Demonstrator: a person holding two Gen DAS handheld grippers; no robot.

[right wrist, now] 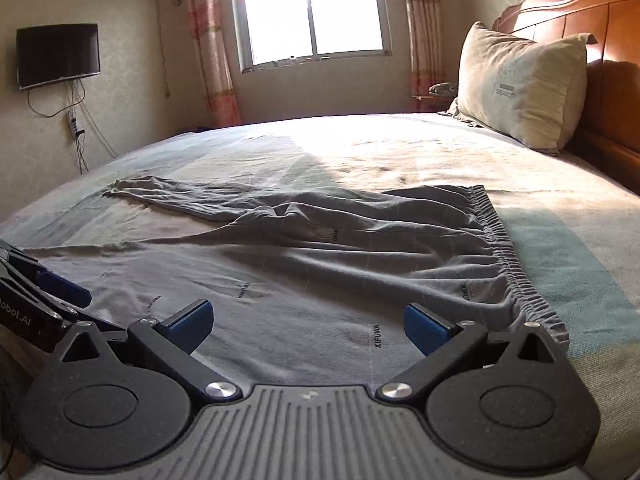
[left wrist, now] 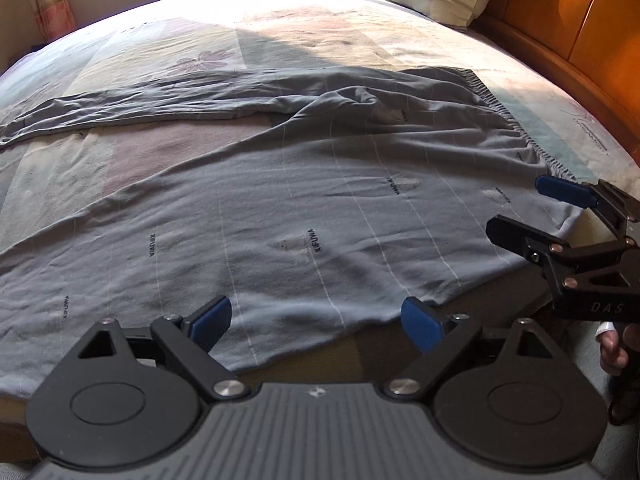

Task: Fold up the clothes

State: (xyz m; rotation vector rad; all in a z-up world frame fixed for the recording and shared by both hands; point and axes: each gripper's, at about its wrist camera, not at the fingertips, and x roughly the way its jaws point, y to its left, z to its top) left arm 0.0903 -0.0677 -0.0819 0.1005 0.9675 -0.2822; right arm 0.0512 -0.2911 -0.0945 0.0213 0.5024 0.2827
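Bed [right wrist: 400, 148] with pillow [right wrist: 524, 84] at headboard | grey trousers [left wrist: 320, 208] spread flat across sheet, waistband toward pillow | left gripper [left wrist: 318, 322] jaws apart over near trouser leg | right gripper [right wrist: 310, 326] jaws apart, empty, near waistband

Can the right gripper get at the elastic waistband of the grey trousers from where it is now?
Probably yes: the right gripper is open above the trousers, and the waistband lies uncovered just beside it.

Both wrist cameras look low and close across the bed [left wrist: 360, 20], sharing the grey trousers [right wrist: 320, 248].
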